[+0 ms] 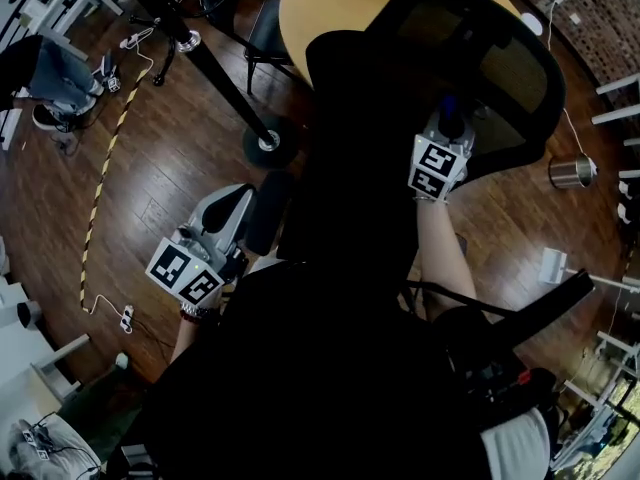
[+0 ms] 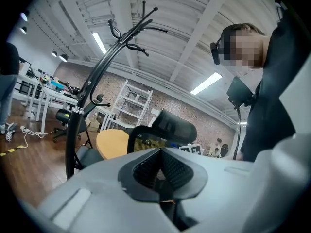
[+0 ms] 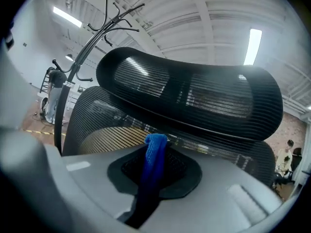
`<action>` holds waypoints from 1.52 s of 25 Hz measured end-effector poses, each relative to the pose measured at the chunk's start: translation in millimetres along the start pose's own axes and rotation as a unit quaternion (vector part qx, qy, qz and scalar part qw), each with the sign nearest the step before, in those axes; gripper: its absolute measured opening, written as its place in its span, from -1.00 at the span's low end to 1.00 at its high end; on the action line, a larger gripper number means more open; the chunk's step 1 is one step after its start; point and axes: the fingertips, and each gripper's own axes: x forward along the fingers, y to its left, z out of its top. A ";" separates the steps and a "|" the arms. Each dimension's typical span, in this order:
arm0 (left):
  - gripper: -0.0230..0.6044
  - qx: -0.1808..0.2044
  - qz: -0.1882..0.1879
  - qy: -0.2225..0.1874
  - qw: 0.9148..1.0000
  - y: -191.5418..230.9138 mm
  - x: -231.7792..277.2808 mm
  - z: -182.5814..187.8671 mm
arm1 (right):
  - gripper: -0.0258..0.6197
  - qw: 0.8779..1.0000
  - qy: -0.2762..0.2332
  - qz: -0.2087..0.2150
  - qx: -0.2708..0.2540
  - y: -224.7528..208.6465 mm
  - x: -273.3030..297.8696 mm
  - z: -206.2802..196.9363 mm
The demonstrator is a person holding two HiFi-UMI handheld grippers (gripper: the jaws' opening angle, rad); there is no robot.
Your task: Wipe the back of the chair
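Note:
The black mesh office chair fills the head view, its back (image 1: pixel 500 68) at the upper right. My right gripper (image 1: pixel 449 118) is held up against the near side of that back, shut on a blue cloth (image 1: pixel 449 102). In the right gripper view the blue cloth (image 3: pixel 155 154) stands pinched between the jaws of the right gripper (image 3: pixel 155 171), close to the mesh back (image 3: pixel 112 120) and under the headrest (image 3: pixel 194 98). My left gripper (image 1: pixel 243 200) hangs low at the left, away from the back. The left gripper (image 2: pixel 160 173) is shut on nothing, and the chair (image 2: pixel 163 130) shows further off.
A black coat stand (image 1: pixel 215 78) leans across the wooden floor to its round base (image 1: pixel 268 143). A round wooden table (image 1: pixel 330 8) stands behind the chair. A metal cup (image 1: pixel 572 171) sits at the right. A striped cable (image 1: pixel 105 158) and a power strip (image 1: pixel 126 318) lie at the left.

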 end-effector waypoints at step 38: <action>-0.91 0.012 -0.143 0.052 0.988 -5.0 60.6 -1.4 | -0.82 0.980 0.012 0.185 0.070 78.1 -77.3 -19.8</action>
